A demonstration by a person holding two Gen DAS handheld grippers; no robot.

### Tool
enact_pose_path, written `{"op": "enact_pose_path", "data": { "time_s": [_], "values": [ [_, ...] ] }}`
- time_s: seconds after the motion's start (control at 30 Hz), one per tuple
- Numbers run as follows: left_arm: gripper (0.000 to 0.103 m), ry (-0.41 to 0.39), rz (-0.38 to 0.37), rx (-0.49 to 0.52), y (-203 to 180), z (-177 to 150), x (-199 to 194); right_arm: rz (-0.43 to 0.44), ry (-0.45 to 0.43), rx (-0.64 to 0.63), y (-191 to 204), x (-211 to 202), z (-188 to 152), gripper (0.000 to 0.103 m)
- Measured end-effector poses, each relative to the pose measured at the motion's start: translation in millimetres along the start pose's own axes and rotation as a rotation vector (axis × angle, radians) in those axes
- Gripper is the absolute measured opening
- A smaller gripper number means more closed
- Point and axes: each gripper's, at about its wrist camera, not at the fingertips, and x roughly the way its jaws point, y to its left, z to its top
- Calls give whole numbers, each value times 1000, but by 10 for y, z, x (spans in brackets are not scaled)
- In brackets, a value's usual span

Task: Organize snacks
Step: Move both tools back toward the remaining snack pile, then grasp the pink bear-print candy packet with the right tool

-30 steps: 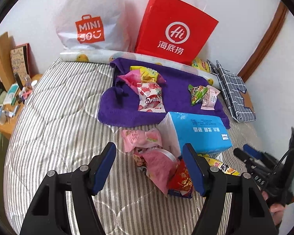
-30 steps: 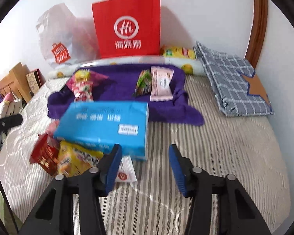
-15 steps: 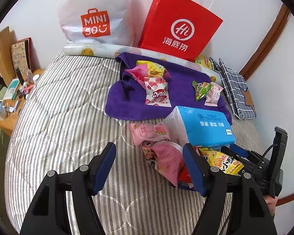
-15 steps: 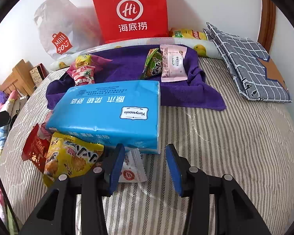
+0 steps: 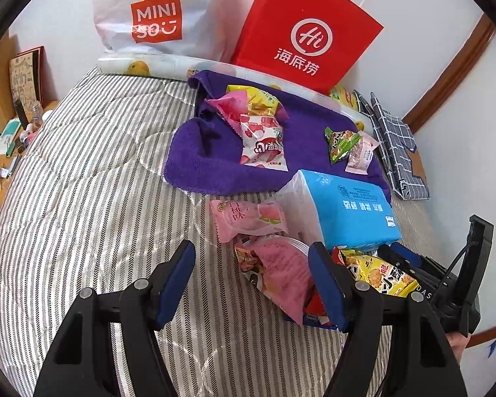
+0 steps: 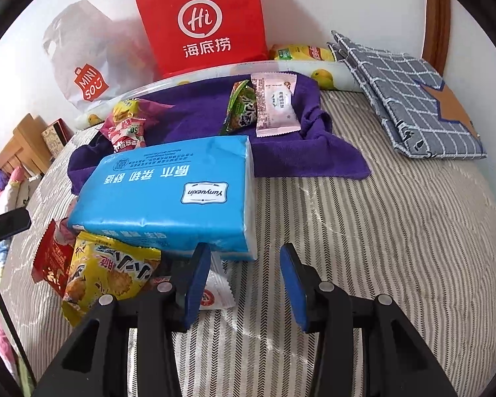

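Snack packets lie on a striped bed. A purple towel holds a pink-and-yellow pile on its left and a green packet with a pale pink packet on its right. A blue tissue pack lies in front of the towel. Beside it are a pink peach packet, a pink bag and a yellow cracker bag. My left gripper is open, just above the pink bag. My right gripper is open, empty, at the tissue pack's near corner, over a small white sachet.
A red paper bag and a white Miniso bag stand against the wall behind the towel. A folded grey checked cloth lies at the bed's far right. A wooden bedside table with clutter stands left of the bed.
Both grippers have moved forward toward the snack pile by the tissue pack. The right gripper has come close to the tissue pack's corner. Both stay open; nothing has been picked up.
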Motion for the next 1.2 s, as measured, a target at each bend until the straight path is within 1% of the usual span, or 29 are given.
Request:
{"op": "enact_pose_path", "data": {
  "time_s": [0.2, 0.33, 0.37, 0.4, 0.43, 0.5, 0.57, 0.7, 0.8, 0.93, 1.03, 1.13, 1.2],
  "values": [
    [70, 8, 2, -10, 8, -3, 16, 62, 18, 19, 63, 41, -24, 42],
    [70, 16, 10, -3, -27, -28, 4, 74, 52, 0, 156, 149, -58, 42],
    [70, 15, 13, 0, -35, -32, -1, 72, 51, -8, 168, 154, -72, 38],
    [70, 14, 17, 2, -43, -39, -17, 72, 52, -15, 173, 155, -88, 29],
    [70, 11, 20, 3, -50, -47, -35, 78, 58, -14, 169, 156, -100, 28],
    [70, 8, 23, 4, -60, -55, -56, 111, 60, 3, 136, 122, -129, 21],
    [70, 6, 28, 3, -75, -68, -76, 119, 51, -3, 116, 54, -162, 20],
    [70, 7, 26, 12, -126, -94, -86, 94, 42, -32, 56, -83, -264, 20],
    [70, 7, 13, 14, -162, -111, -88, 109, 72, -33, -21, -160, -387, 18],
    [70, 8, 10, 20, -204, -121, -72, 108, 98, -72, -9, -252, -528, 17],
    [70, 12, 11, 23, -225, -133, -60, 100, 59, -105, 20, -390, -532, 17],
    [70, 8, 13, 26, -236, -145, -75, 139, 26, -126, 61, -475, -470, 20],
    [70, 4, 12, 23, -226, -151, -93, 159, 24, -154, 142, -454, -442, 27]
  ]
}}
